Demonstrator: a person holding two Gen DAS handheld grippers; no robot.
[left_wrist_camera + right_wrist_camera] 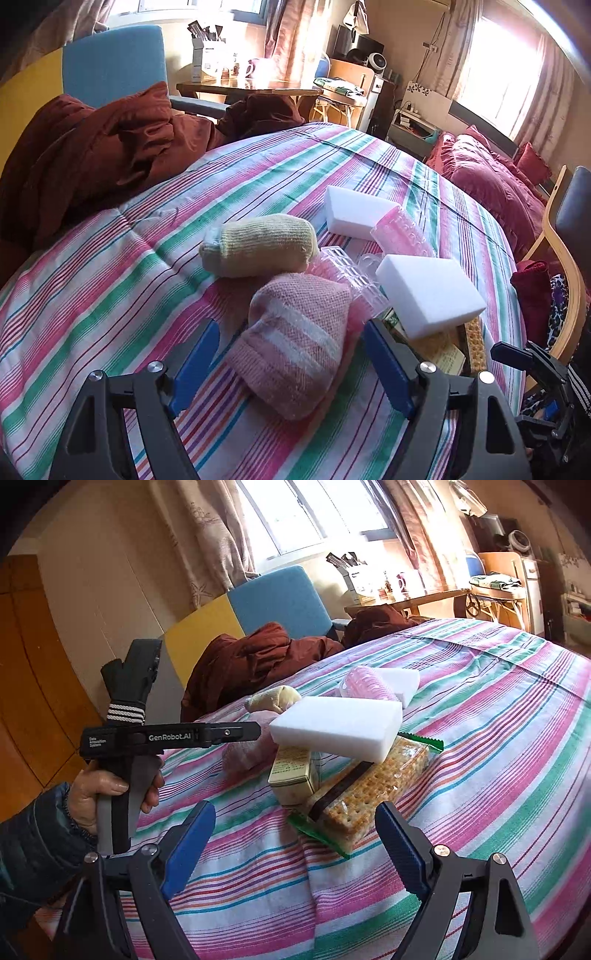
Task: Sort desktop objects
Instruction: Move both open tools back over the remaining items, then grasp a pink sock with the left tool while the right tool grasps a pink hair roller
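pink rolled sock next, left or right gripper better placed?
Left. The left gripper is open with the pink rolled sock already lying between its fingers. The right gripper is open over the cracker pack, with the sock farther off behind the boxes.

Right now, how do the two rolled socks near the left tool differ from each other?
The pink sock roll has white stripes; the yellow sock roll is plain yellow with a grey end. The pink sock roll lies between the open fingers of the left tool; the yellow sock roll lies farther away, outside them. Both are knitted rolls resting on the striped cloth.
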